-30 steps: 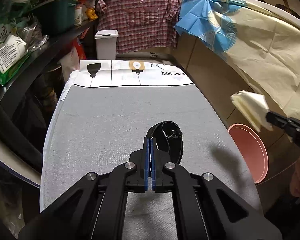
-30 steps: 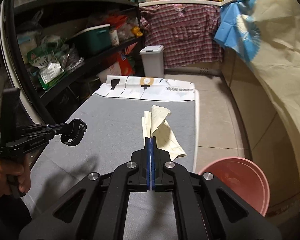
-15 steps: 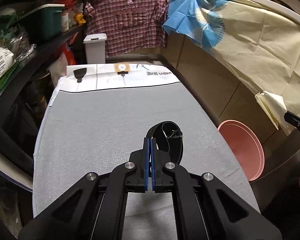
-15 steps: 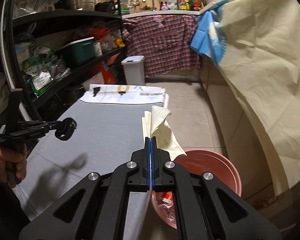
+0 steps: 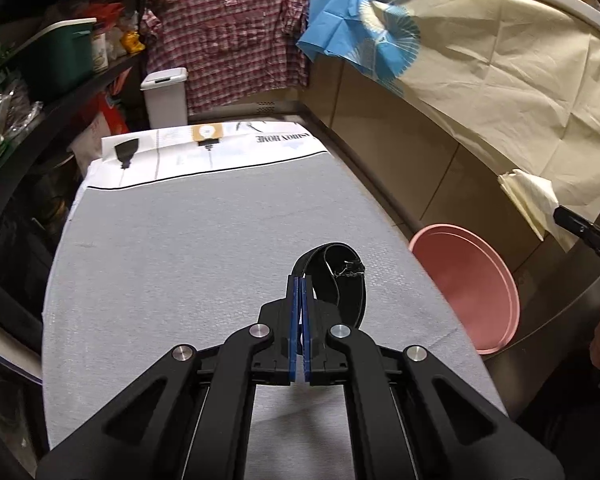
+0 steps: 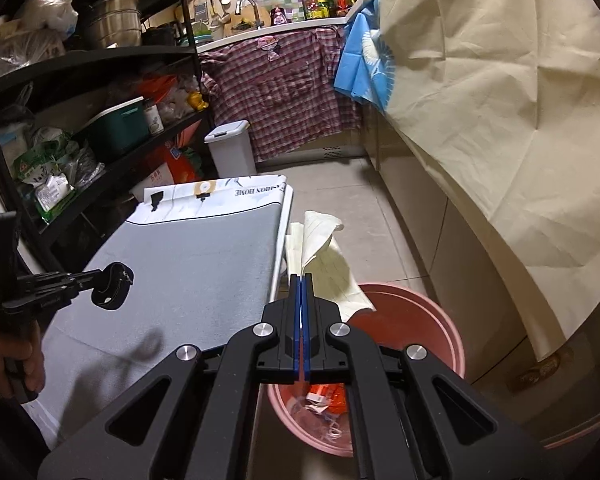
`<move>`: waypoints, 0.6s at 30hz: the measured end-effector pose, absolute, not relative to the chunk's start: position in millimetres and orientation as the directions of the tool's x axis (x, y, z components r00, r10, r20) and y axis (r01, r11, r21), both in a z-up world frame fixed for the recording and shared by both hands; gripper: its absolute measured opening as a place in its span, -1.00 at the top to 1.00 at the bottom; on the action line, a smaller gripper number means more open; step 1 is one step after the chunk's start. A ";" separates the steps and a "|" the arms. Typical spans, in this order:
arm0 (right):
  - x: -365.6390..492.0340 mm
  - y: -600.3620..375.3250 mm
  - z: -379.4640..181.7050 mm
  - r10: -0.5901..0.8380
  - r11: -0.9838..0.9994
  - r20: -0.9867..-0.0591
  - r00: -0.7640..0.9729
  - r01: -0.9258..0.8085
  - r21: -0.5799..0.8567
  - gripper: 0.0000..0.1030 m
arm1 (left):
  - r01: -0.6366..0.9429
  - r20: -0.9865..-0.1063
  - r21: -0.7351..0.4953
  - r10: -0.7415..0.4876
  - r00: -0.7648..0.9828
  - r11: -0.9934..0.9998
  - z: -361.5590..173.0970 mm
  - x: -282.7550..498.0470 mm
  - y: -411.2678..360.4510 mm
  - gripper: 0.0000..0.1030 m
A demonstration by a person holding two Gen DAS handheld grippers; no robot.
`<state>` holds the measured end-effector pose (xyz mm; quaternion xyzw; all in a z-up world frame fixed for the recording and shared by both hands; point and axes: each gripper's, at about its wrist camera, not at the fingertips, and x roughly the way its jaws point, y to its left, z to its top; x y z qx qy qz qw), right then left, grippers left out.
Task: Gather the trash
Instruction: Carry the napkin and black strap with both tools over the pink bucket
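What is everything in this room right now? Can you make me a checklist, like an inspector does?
Surface: grey padded board, bare apart from a printed paper sheet at its far end.
Job's things: cream paper held above the pink bucket on the floor beside the board; black strap loop held over the board; orange and clear scraps already lie in the bucket.
Clutter: packed black shelves with bags, a green box and metal pots.
Grippers: left gripper shut on the strap; right gripper shut on the paper.
Cables: nothing seen.
Surroundings: white lidded bin, checked shirt, cream and blue cloth draped over the counter.
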<state>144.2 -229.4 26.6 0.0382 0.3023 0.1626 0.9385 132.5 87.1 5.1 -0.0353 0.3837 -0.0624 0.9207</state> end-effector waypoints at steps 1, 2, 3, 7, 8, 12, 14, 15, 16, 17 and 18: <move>144.9 -230.4 25.4 0.323 0.946 -0.557 0.765 -0.281 0.162 0.98 | 0.095 -0.703 -0.110 -0.145 0.696 0.989 5.2 132.8 81.4 0.97; 145.0 -230.4 24.2 0.317 0.948 -0.559 0.766 -0.280 0.154 0.98 | 0.102 -0.703 -0.107 -0.148 0.695 0.989 5.3 133.2 76.6 0.96; 145.8 -231.1 23.0 0.312 0.949 -0.562 0.766 -0.278 0.148 0.98 | 0.106 -0.703 -0.107 -0.151 0.695 0.989 5.6 133.6 72.7 0.97; 148.7 -235.9 18.9 0.285 0.957 -0.568 0.772 -0.259 0.128 0.98 | 0.126 -0.705 -0.113 -0.169 0.689 0.986 5.2 137.3 52.6 0.96; 149.5 -237.5 18.2 0.278 0.959 -0.569 0.774 -0.253 0.126 0.98 | 0.130 -0.706 -0.118 -0.175 0.686 0.984 5.1 138.6 48.5 0.97; 154.4 -247.3 14.6 0.244 0.969 -0.572 0.783 -0.216 0.118 0.98 | 0.155 -0.708 -0.120 -0.194 0.679 0.981 5.5 144.5 27.3 0.97; 155.3 -253.0 14.8 0.229 0.973 -0.568 0.790 -0.195 0.121 0.98 | 0.162 -0.709 -0.117 -0.196 0.678 0.980 5.7 148.0 19.3 0.96; 155.9 -256.4 14.7 0.226 0.974 -0.567 0.792 -0.187 0.128 0.98 | 0.162 -0.709 -0.119 -0.198 0.677 0.980 5.6 149.5 16.5 0.97; 157.0 -260.4 14.1 0.224 0.975 -0.568 0.792 -0.177 0.137 0.98 | 0.163 -0.711 -0.125 -0.203 0.673 0.979 5.3 152.6 12.7 0.96; 158.3 -263.3 13.0 0.221 0.975 -0.572 0.790 -0.169 0.143 0.98 | 0.165 -0.713 -0.128 -0.206 0.670 0.978 4.9 155.2 9.5 0.97; 159.8 -266.3 11.5 0.216 0.976 -0.577 0.788 -0.160 0.147 0.98 | 0.167 -0.713 -0.128 -0.208 0.669 0.978 4.7 157.0 5.7 0.96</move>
